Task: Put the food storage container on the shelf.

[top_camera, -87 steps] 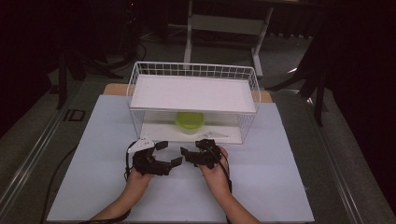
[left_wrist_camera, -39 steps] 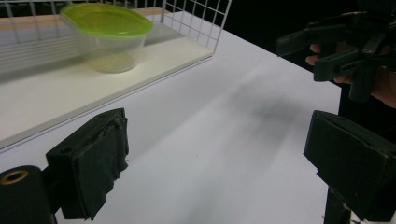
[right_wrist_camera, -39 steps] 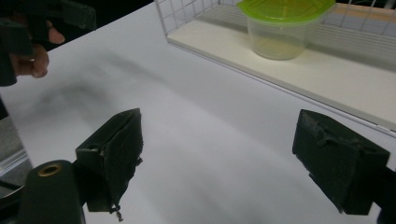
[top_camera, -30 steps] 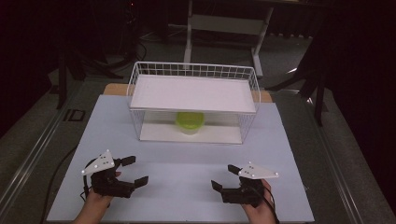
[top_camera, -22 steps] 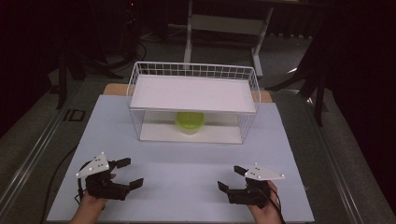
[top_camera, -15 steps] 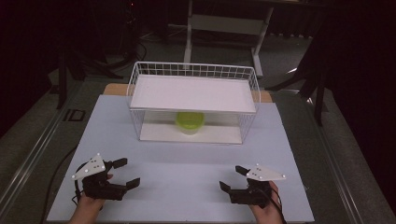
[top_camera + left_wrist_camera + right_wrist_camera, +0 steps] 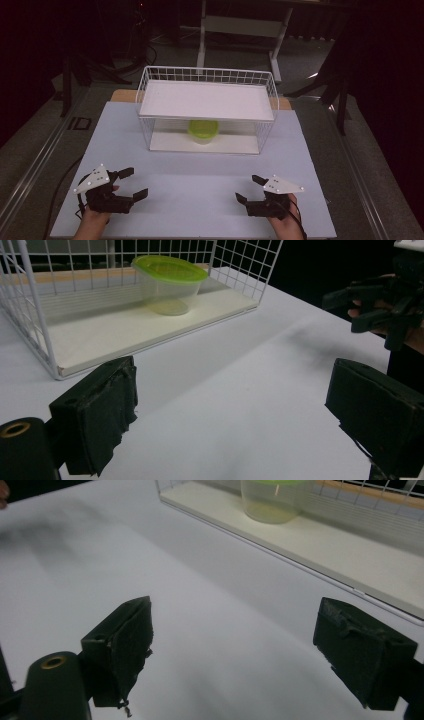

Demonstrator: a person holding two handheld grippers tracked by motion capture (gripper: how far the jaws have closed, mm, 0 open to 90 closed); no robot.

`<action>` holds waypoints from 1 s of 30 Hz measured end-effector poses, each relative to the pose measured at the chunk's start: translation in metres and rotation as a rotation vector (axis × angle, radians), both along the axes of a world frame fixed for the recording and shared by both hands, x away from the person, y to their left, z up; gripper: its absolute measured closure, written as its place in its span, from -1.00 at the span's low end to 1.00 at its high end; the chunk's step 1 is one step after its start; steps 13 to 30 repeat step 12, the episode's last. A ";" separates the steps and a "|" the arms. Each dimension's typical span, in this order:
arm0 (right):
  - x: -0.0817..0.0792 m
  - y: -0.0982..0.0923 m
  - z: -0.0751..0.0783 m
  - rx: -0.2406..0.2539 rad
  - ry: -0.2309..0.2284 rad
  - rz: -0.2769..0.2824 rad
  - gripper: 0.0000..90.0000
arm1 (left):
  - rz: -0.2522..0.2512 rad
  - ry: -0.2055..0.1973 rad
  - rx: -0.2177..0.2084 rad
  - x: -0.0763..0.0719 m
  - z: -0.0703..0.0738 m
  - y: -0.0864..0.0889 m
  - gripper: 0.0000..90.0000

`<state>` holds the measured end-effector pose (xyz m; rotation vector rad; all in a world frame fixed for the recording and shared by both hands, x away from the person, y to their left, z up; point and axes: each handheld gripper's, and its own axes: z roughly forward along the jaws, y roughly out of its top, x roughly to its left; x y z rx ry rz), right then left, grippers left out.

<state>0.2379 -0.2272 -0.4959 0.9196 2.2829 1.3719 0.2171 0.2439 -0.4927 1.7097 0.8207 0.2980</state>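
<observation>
Black jaws on both the left gripper [image 7: 133,184] and right gripper [image 7: 251,189] are spread wide with nothing between them, hovering low over the white table [image 7: 200,175], well apart. The green-lidded container [image 7: 203,130] sits on the lower shelf of the wire rack [image 7: 207,95], farther back.

left hand-held gripper [image 7: 132,182] and right hand-held gripper [image 7: 249,189] drawn apart, toward the near edge
</observation>
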 end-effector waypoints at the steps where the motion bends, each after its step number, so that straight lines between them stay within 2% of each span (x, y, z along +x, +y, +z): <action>1: 0.001 -0.001 -0.002 -0.002 -0.001 0.000 -0.65 | 0.002 0.003 -0.004 0.000 0.000 0.000 -0.84; 5: 0.003 -0.003 -0.005 -0.002 0.008 -0.002 -0.65 | 0.010 0.024 -0.010 0.000 -0.003 0.002 -0.84; 10: 0.005 -0.007 -0.006 0.014 0.009 -0.014 -0.64 | 0.024 0.030 -0.008 0.000 -0.004 0.005 -0.84; 30: 0.006 -0.007 -0.006 0.015 0.012 -0.016 -0.64 | 0.026 0.031 -0.008 0.000 -0.004 0.005 -0.84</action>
